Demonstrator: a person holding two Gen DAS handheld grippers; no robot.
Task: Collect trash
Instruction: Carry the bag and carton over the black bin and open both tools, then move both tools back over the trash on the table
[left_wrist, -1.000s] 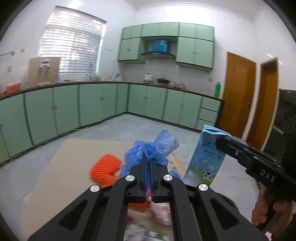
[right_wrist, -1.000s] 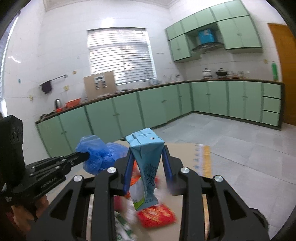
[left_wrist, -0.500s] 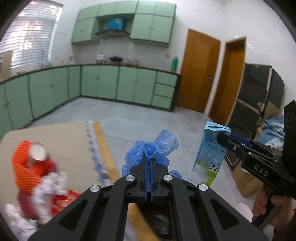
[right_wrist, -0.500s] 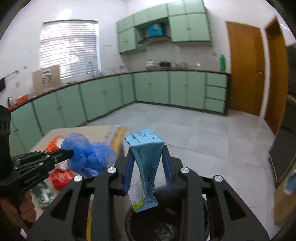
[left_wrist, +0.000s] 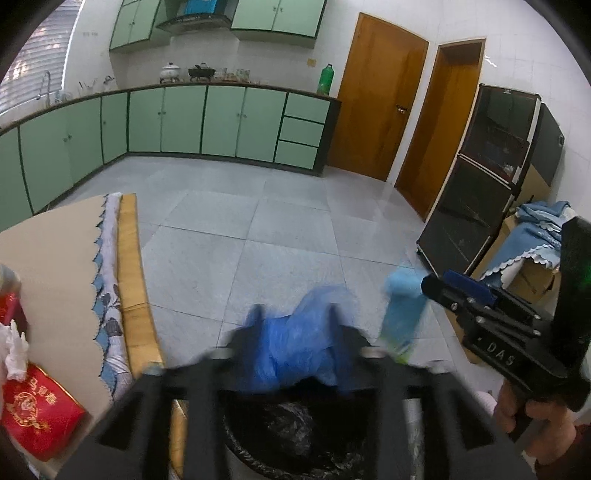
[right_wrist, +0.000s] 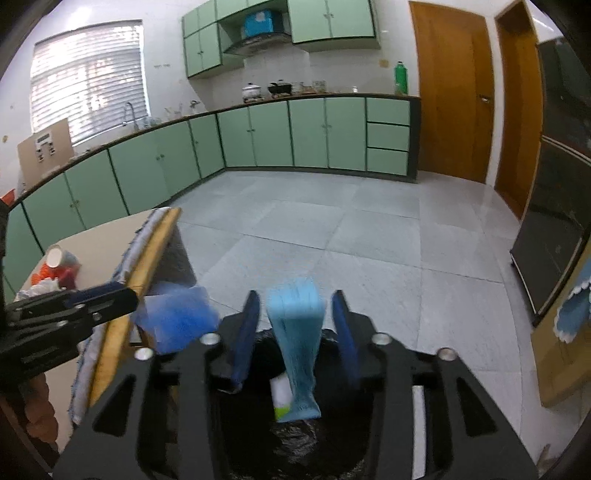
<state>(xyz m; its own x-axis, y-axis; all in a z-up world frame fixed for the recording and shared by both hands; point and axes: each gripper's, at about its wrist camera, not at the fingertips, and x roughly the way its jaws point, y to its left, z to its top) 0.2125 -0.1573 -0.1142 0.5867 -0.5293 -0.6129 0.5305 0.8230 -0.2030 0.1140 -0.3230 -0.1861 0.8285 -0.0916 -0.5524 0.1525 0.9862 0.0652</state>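
Observation:
Both grippers hover over a black-lined trash bin (left_wrist: 288, 435) on the floor beside the table. My left gripper (left_wrist: 295, 343) is open; a crumpled blue plastic bag (left_wrist: 299, 350), motion-blurred, drops free between its spread fingers. My right gripper (right_wrist: 295, 332) is open; the light-blue milk carton (right_wrist: 297, 350), blurred, falls between its blue pads toward the bin (right_wrist: 295, 443). The carton (left_wrist: 402, 310) and the right gripper (left_wrist: 458, 295) also show in the left wrist view; the bag (right_wrist: 177, 321) and the left gripper (right_wrist: 110, 299) show in the right wrist view.
The table (left_wrist: 51, 266), with a wooden edge and a scalloped cloth, is at left and carries a red packet (left_wrist: 37, 410), white tissue (left_wrist: 14, 350) and a paper cup (right_wrist: 55, 256). Black cabinets (left_wrist: 487, 199) and a cardboard box (left_wrist: 532, 273) stand at right. Grey tiled floor lies ahead.
Both grippers swung from over the table to above the bin. Both have opened, letting go of the blue bag and the milk carton, which now fall.

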